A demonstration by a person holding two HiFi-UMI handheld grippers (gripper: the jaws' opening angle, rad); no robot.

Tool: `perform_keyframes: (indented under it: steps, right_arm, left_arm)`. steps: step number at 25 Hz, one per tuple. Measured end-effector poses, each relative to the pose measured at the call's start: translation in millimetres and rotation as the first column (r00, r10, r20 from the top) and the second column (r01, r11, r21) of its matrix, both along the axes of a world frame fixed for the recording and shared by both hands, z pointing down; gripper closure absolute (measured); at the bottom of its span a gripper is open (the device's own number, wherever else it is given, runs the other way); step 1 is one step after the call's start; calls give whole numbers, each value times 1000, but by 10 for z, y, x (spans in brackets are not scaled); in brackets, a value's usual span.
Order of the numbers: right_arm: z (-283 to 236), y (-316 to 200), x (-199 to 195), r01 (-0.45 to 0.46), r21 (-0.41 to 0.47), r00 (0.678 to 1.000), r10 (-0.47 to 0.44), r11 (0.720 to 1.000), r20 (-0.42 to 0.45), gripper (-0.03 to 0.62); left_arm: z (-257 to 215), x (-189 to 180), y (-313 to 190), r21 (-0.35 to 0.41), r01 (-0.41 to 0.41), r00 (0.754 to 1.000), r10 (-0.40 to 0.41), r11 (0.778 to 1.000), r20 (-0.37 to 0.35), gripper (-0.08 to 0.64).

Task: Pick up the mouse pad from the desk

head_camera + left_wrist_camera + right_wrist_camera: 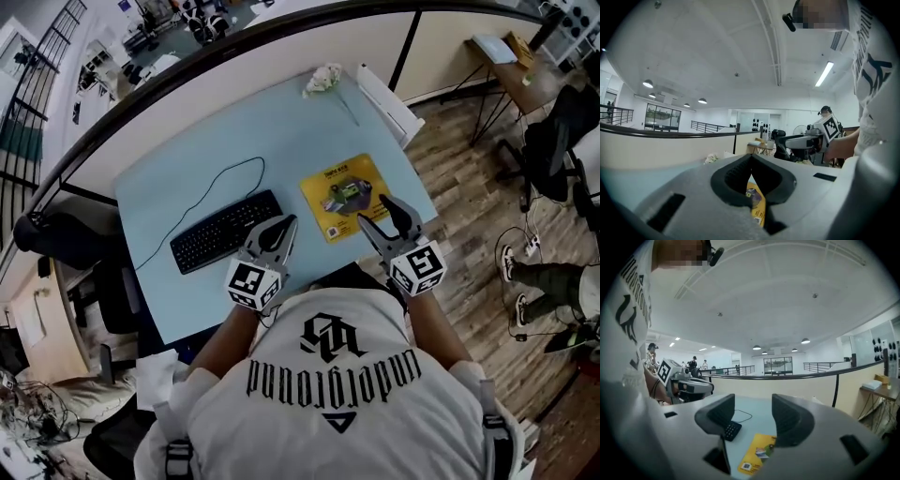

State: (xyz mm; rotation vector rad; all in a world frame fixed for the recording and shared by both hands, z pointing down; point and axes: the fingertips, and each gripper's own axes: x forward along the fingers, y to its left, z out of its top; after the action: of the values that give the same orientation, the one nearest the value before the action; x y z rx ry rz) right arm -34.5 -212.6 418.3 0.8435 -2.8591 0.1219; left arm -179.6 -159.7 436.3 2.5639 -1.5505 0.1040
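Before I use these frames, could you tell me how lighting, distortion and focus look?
Head view: evenly lit and sharp, though the partition bows into an arc. Left gripper view: heavy fisheye, dark corners, bright ceiling strips, the mouse pad just a soft sliver. Right gripper view: same fisheye and vignette, but the mouse pad reads clearly.

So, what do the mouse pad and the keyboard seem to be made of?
Mouse pad: probably fabric-topped foam or rubber. It looks thin and flat, matte yellow with a printed picture.
Keyboard: apparently hard plastic, matte black with moulded keys.
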Motion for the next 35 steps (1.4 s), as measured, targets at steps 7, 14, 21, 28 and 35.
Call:
perform_keyframes:
  steps: [7, 14, 21, 28, 35]
  right_arm:
    - [387, -377, 1, 41, -49, 996, -44, 998, -74, 341]
    - [927, -776, 59, 74, -129, 981, -95, 989, -168, 333]
    - [1479, -1120, 95, 95, -252, 965, -151, 963, -213, 312]
    - [1962, -1356, 208, 98, -372, 950, -198, 923, -241, 290]
    - [2437, -1547, 312, 104, -419, 918, -249, 902, -307, 266]
  left_arm:
    - [290, -18, -255, -65, 46, 999, -47, 997, -13, 552]
    - [703, -34, -428, -146, 96, 995, -100, 985, -20, 552]
    - [1124, -80, -582, -224, 138, 990, -142, 965, 0, 552]
    - [1517, -49, -701, -286, 170, 985, -172, 943, 18, 552]
    - [1814, 41, -828, -332, 189, 981, -191, 924, 28, 552]
